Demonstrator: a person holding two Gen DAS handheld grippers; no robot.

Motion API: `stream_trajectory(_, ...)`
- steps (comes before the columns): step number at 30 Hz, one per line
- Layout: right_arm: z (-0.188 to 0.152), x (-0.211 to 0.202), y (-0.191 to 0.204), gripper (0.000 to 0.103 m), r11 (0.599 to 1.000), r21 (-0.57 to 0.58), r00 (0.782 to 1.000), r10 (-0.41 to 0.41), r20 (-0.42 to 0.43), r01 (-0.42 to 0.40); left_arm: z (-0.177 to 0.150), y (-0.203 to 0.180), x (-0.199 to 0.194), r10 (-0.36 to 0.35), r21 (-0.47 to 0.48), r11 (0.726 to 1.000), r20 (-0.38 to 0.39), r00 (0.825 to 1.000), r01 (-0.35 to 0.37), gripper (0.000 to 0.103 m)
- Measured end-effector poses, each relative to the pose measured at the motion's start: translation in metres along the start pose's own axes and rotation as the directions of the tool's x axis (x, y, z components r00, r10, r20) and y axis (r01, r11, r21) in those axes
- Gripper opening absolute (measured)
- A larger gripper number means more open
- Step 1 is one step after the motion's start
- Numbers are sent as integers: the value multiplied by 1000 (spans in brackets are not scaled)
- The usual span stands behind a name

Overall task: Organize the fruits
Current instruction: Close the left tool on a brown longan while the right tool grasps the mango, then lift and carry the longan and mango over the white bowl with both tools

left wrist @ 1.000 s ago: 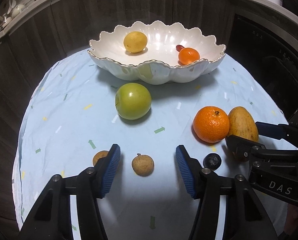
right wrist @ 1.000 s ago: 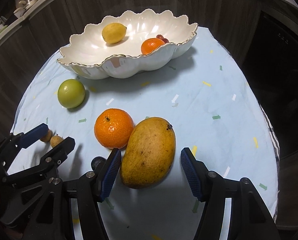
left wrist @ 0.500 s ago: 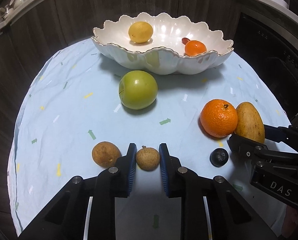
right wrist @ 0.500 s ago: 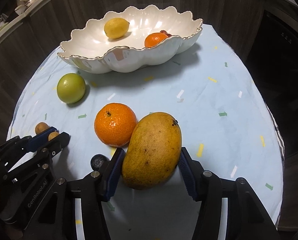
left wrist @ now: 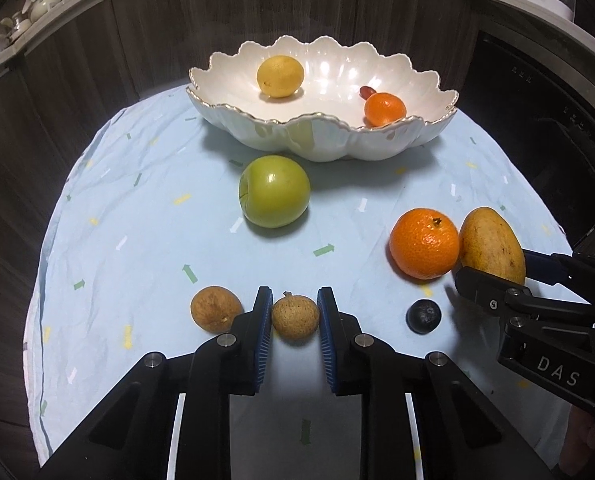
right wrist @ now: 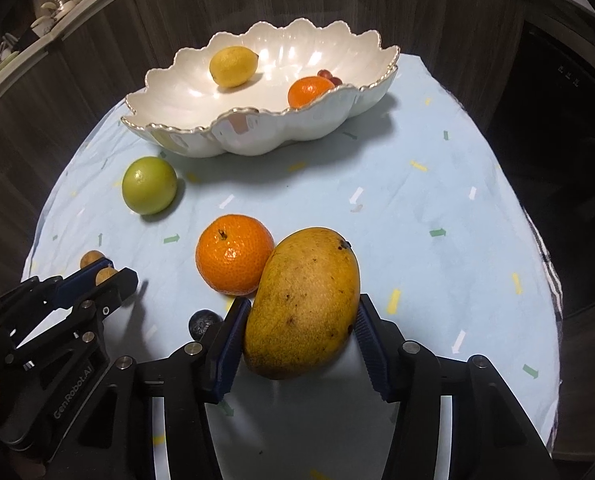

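Mango (right wrist: 303, 306): mottled yellow, oblong, near side of bowl, clamped by right gripper (right wrist: 301, 326).
Longan (left wrist: 295, 314): rough, tan, round, clamped by left gripper (left wrist: 295, 316).
Bowl (left wrist: 377, 142): scalloped white ceramic; holds lemon (left wrist: 280, 76), small orange (left wrist: 384, 109).

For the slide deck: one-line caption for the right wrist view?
Right gripper clamps yellow-brown oval mango beside round orange.
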State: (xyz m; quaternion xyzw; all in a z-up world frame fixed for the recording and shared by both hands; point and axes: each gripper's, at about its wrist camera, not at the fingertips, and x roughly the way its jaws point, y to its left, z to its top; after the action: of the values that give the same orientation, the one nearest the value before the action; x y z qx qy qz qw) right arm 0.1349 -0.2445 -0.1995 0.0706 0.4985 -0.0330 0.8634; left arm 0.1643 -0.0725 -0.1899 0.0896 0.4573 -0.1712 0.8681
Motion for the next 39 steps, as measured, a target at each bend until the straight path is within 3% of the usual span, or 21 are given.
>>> stream_trajectory(27,26,-32,-13,50,1000,8,995,-27,96,27,34,-5,-27,17,4,1000,52,998,-18,23)
stream_trajectory(39,38,-24,-16,33,1000,-3,996,-18,88,18,52,-3,-23,18,-7,1000,62,998,-18,23)
